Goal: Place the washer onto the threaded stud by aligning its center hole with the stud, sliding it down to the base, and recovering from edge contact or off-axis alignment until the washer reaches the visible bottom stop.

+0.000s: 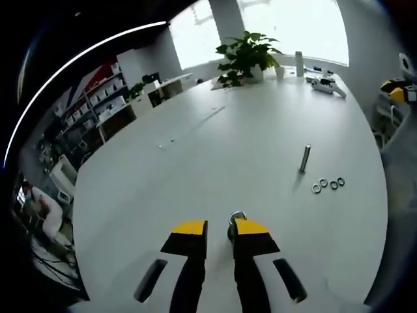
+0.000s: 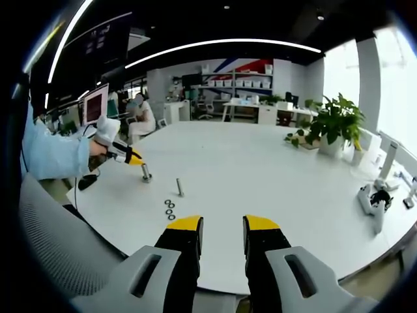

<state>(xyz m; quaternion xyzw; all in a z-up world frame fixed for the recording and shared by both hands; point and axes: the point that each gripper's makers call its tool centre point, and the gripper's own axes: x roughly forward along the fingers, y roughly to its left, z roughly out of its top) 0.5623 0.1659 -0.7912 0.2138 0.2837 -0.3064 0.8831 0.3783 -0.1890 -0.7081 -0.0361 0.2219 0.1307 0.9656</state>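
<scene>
Left tongs and right tongs spread; round metal washers beside slim cylindrical stud.

Smooth white bench, bare metal hardware, matt plastic tools

The bench has a smooth, pale, faintly satin top that takes soft window light without sharp reflections. The stud standing on it looks like bare grey metal with a dull sheen, and the washers lying in a row near it are bright, shiny metal rings. The left hand-held gripper has matt black plastic jaws tipped with yellow and pale grey plastic shells behind; a glinting metal piece sits at its tips. The right hand-held gripper shows the same matt black, yellow and grey plastic. A light blue cloth sleeve looks soft and creased.
</scene>
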